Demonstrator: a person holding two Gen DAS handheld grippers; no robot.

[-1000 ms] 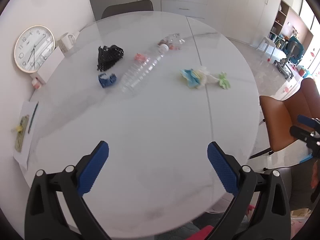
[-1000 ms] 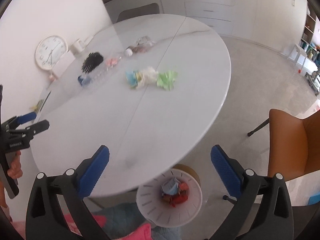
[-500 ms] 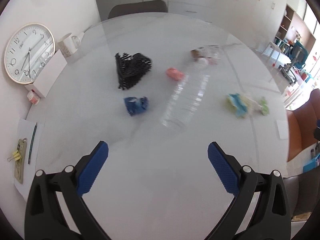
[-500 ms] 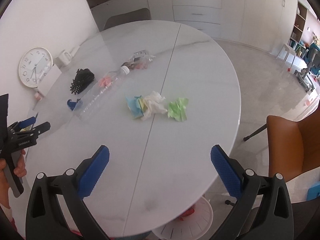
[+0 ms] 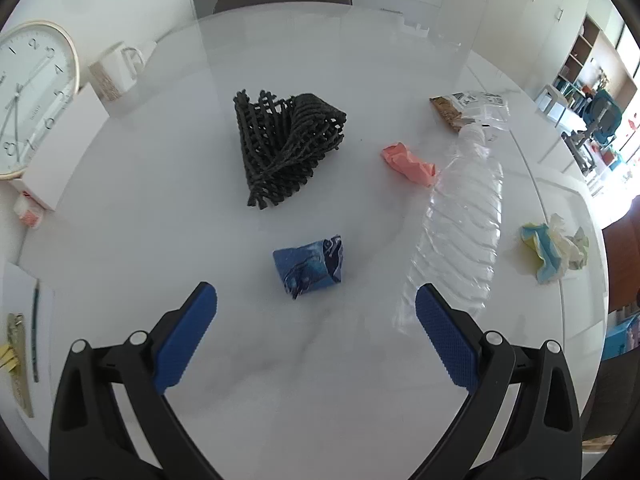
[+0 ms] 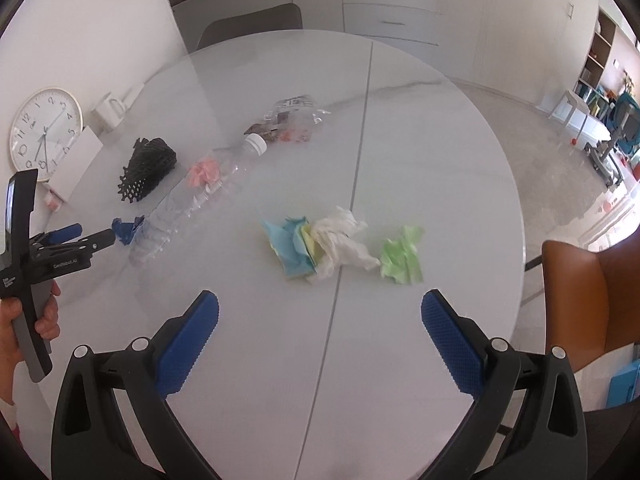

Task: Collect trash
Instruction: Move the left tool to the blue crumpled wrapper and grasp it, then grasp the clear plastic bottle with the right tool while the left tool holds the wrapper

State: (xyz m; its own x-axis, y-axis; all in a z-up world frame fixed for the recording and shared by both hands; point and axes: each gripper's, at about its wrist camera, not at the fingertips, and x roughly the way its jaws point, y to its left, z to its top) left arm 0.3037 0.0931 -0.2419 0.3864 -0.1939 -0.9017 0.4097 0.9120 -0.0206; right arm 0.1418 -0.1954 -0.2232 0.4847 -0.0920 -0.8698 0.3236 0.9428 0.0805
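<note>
A crumpled blue wrapper lies on the white round table, just ahead of my open left gripper. Behind it sits a black foam net. A pink paper wad, a clear plastic bottle on its side and a clear snack bag lie to the right. In the right wrist view my open right gripper hovers short of a heap of blue, yellow and white crumpled paper and a green wad. The left gripper shows at the left, held by a hand.
A wall clock, a white box and a white mug stand along the table's left edge. Papers with a pen lie at the near left. An orange chair stands right of the table, a grey chair behind it.
Both grippers moved forward over the table. The left one closed in on the blue wrapper. The right one rose past the white bin, which has dropped out of view, toward the paper heap.
</note>
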